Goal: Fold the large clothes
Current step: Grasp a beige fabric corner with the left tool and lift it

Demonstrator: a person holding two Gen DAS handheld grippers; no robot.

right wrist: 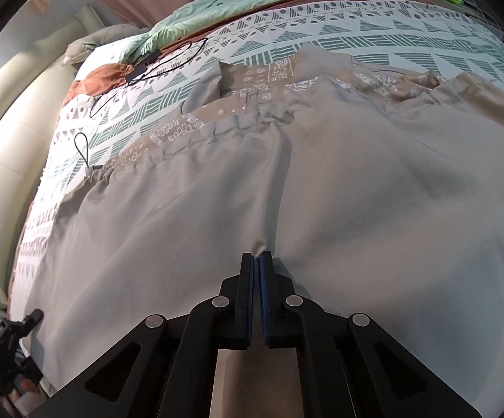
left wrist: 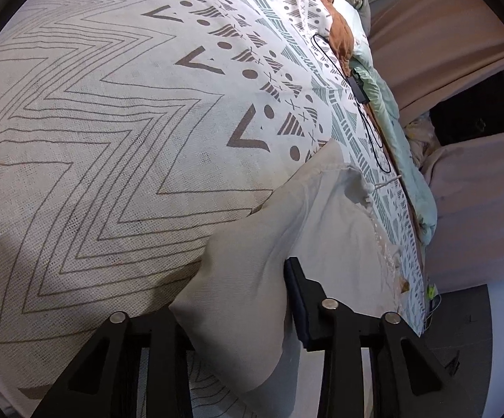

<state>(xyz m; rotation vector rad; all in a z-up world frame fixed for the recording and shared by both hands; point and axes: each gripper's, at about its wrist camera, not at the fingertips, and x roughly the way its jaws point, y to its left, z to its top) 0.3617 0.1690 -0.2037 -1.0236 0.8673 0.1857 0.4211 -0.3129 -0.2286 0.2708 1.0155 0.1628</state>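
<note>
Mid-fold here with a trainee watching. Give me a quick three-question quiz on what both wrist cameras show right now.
1. True or false: the right gripper is shut on a pinch of the beige garment.
2. What lies under the garment: A) bare floor B) patterned bedspread C) a table?
3. What drapes over one side of the left gripper?

Key: 1 true. 2 B. 3 A fold of the beige garment; only its right finger shows.

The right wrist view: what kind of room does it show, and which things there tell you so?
Most likely a bedroom: a bed with a geometric-patterned bedspread, a crumpled mint-green duvet along its far side, and a cream padded headboard at its left.
</note>
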